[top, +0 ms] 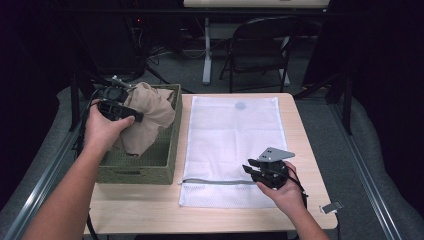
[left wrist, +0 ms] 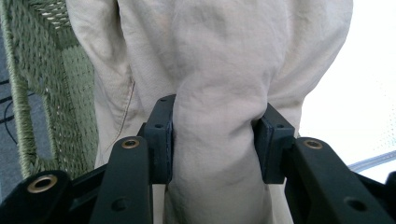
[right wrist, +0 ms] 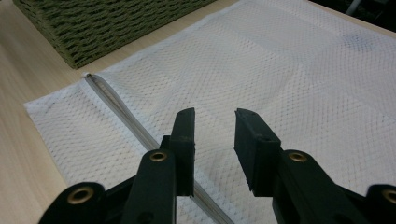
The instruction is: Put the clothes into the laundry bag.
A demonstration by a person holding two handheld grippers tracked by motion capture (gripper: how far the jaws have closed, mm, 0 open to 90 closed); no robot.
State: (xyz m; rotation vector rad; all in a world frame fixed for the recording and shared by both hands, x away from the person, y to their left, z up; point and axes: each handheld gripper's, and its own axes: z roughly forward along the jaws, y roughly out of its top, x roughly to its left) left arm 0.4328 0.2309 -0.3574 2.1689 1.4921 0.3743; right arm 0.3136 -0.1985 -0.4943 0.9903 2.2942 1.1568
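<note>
Forearms reach in from below in the high view: left tongs (top: 116,102) lift a beige garment (top: 150,117) over the woven basket (top: 172,145); the mesh bag (top: 230,135) lies rightward, long axis running away, zipper (top: 215,182) nearest the right tongs (top: 262,170). Left gripper view: pads pinch soft crumpled cloth (left wrist: 215,93). Right gripper view: tongs (right wrist: 214,126) partly open, empty, over the zipper (right wrist: 121,109) on the wooden counter (right wrist: 28,84).

Light wood table (top: 150,210) on grey carpet floor (top: 325,125). Black folding chair (top: 262,45) at 12 o'clock beyond it, white desk leg (top: 206,50) just left of the chair at 11, cables (top: 160,55) on the floor nearby. Dark curtains (top: 380,75) at 3 and 9. Room dim, tabletop lit.
</note>
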